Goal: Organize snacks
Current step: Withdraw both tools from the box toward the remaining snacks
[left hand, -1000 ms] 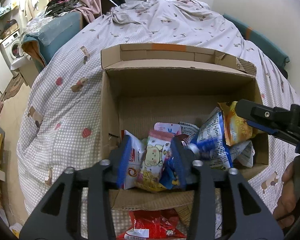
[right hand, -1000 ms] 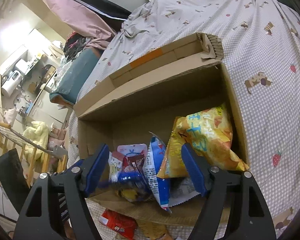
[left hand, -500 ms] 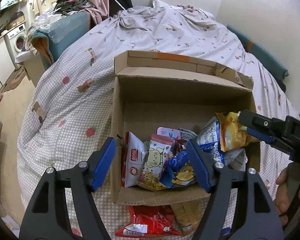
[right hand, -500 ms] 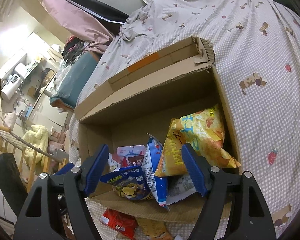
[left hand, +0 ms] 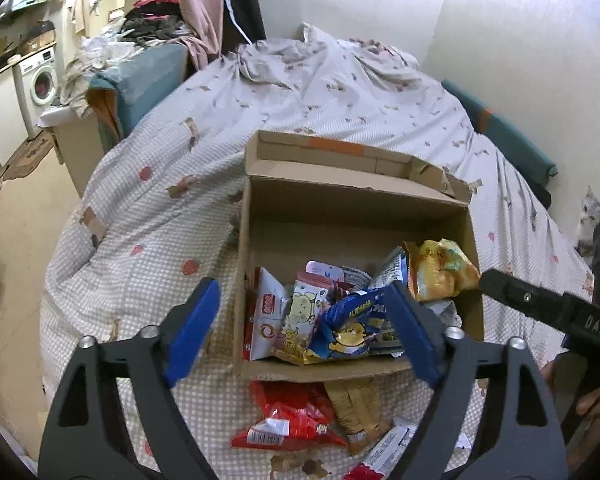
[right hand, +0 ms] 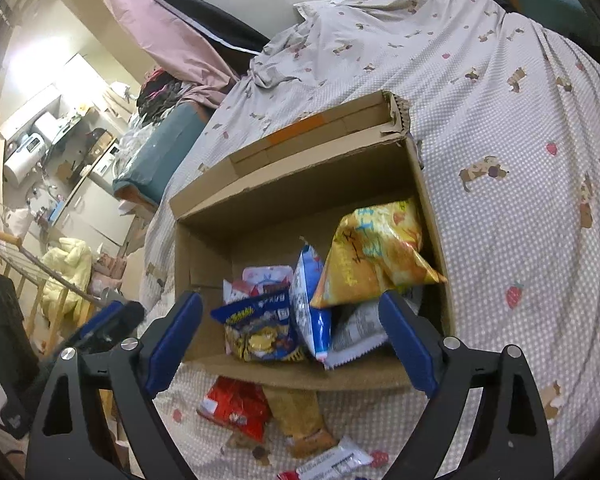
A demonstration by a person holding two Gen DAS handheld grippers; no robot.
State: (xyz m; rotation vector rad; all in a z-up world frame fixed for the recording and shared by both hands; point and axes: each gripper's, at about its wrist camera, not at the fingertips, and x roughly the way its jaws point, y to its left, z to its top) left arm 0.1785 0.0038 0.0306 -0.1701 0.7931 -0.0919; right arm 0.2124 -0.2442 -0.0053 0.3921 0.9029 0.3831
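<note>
A cardboard box [left hand: 356, 240] sits open on a bed [left hand: 148, 248] covered in a checked quilt printed with small animals and strawberries, its flaps folded back at the far side. Inside the box, snack packets are heaped toward the near wall: a blue snack bag [left hand: 356, 324] with a yellow cartoon figure lies on top at the front, a white packet with a red logo [left hand: 266, 320] stands at the left, a pink-and-white cartoon packet [left hand: 300, 316] sits between them, and a yellow chip bag [right hand: 376, 256] leans in the right corner against the box wall. A blue-and-white packet [right hand: 312, 308] stands upright just left of the chip bag.

The left claw [left hand: 300, 328] hangs above the near edge of the box with its blue-padded fingers spread wide and nothing between them. The right claw [right hand: 292, 340] is likewise released and empty, poised over the box's near right side; its black body also shows at the right edge of the left wrist view.

More snacks lie on the quilt just outside the box's near wall: a red packet [left hand: 292, 420], a brown packet [left hand: 360, 412] touching it on the right, and a white wrapper [right hand: 332, 460] nearest the cameras. A grey kitten [left hand: 590, 220] peers in beyond the bed's right edge, and a washing machine [left hand: 40, 76] stands at the far left of the room.
</note>
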